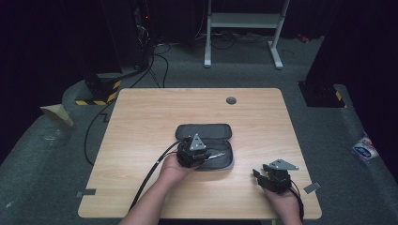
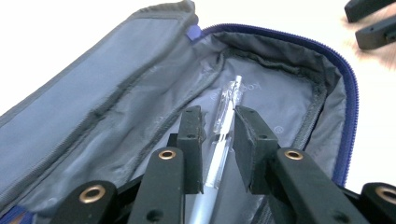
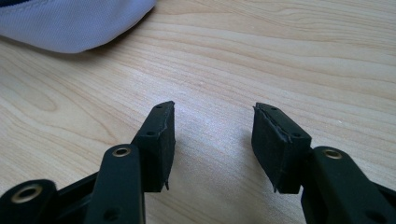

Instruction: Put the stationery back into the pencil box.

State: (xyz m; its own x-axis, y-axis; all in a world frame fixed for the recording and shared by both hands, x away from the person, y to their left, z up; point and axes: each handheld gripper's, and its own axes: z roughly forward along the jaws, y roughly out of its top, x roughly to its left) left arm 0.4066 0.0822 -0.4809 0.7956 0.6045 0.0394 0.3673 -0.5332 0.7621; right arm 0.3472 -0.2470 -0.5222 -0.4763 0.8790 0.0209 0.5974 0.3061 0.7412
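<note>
Left gripper view: left gripper (image 2: 217, 122), jaws straddling a clear plastic pen (image 2: 224, 122) without touching, inside the open grey fabric pencil case (image 2: 116, 98); right gripper (image 3: 212, 135) gapes over bare light wooden table (image 3: 280, 56).

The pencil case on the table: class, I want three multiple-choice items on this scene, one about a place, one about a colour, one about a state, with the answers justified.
1. Where does the pen lie?
A. inside the open pencil case
B. on the bare table
C. on the floor

2. What colour is the case's zip edge?
A. red
B. blue
C. yellow

3. How is the right gripper?
A. shut on the pen
B. shut on the case
C. open over bare wood

Answers:
1 A: the left gripper view shows the pen on the grey lining, between the jaws of the left gripper.
2 B: a blue zip runs along the rim.
3 C: its jaws stand apart with nothing between them.
</note>
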